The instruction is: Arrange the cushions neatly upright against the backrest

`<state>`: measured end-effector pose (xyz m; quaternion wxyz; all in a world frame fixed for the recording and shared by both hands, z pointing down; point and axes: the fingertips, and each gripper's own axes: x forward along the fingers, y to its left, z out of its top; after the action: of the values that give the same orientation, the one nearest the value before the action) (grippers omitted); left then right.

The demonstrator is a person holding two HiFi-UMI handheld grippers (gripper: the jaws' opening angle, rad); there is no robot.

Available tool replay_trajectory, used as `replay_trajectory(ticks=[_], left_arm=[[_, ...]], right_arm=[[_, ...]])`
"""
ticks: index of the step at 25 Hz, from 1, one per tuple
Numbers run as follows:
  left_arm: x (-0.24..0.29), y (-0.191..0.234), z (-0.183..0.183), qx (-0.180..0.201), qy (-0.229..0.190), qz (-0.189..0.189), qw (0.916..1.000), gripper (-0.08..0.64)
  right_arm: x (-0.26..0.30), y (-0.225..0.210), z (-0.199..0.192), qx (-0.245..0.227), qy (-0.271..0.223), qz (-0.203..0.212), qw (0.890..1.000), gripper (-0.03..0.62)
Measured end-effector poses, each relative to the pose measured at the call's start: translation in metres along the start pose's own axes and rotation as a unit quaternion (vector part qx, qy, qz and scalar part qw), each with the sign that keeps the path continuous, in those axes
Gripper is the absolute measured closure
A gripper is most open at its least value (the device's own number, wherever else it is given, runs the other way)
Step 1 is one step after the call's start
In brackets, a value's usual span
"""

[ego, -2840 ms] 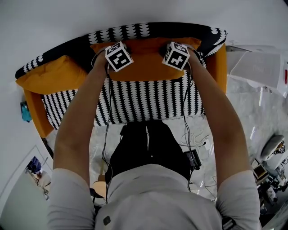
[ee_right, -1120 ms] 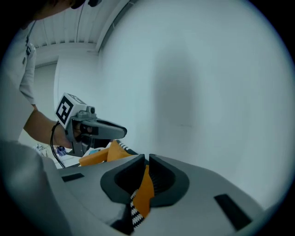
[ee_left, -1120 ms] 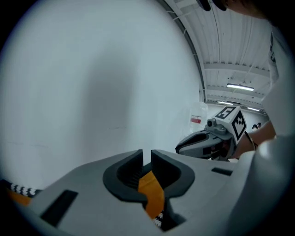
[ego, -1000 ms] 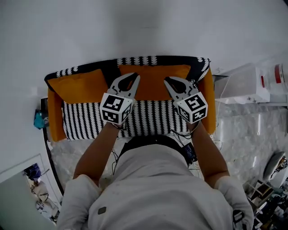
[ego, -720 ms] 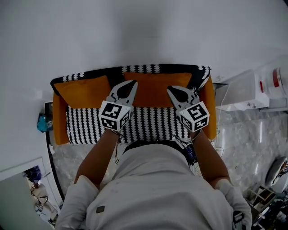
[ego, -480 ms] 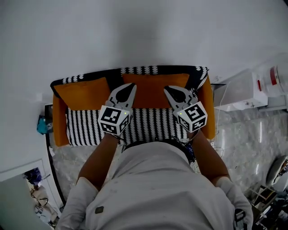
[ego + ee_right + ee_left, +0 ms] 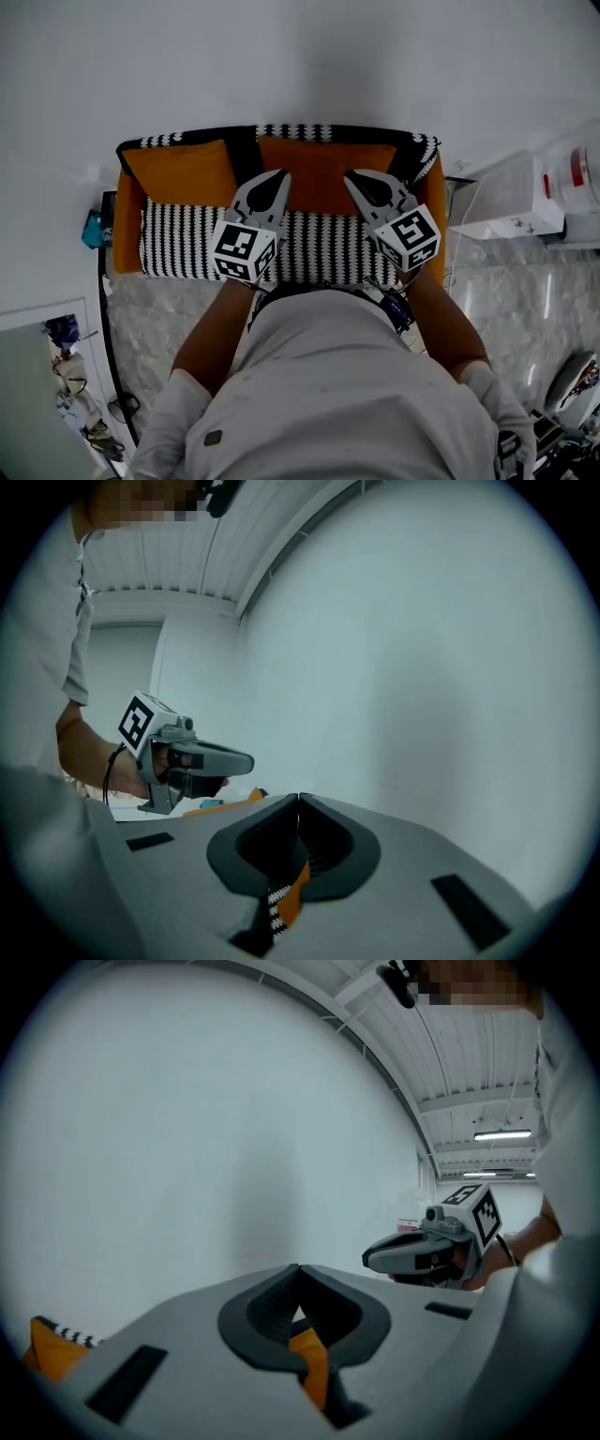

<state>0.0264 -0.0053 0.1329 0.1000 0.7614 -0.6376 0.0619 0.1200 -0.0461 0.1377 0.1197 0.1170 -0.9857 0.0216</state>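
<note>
Left gripper [image 7: 280, 174] and right gripper [image 7: 349, 176], jaws pressed together and empty, clear before the centre cushion [image 7: 323, 161]; side cushion [image 7: 183, 172] further left.

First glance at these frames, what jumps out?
The small sofa with a black-and-white patterned seat and orange arms fills the middle of the head view. An orange rectangular fabric cushion stands upright at the left of its backrest, a second orange cushion at centre-right. The left gripper and right gripper hang above the sofa, fingers shut and empty.
</note>
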Motion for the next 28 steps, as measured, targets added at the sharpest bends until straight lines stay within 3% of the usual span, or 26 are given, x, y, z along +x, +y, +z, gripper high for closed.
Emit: replay_trajectory(ticks=[12,20,28], left_arm=[[-0.059,-0.109,0.002,-0.021,-0.033,0.038,0.9985,0.551],[-0.103,-0.134,-0.003,-0.012,-0.04,0.031,0.9986,0.551],[-0.172,-0.15,-0.016,0.004,-0.036,0.014,0.9993,0.551]], right_arm=[[-0.1,0.034,-0.026,-0.012,-0.004,0.049,0.999,0.566],[-0.125,0.071,-0.031,-0.025,-0.006,0.043,0.999,0.566],[-0.138,0.136,-0.021,-0.031,-0.02,0.026,0.999,0.566]])
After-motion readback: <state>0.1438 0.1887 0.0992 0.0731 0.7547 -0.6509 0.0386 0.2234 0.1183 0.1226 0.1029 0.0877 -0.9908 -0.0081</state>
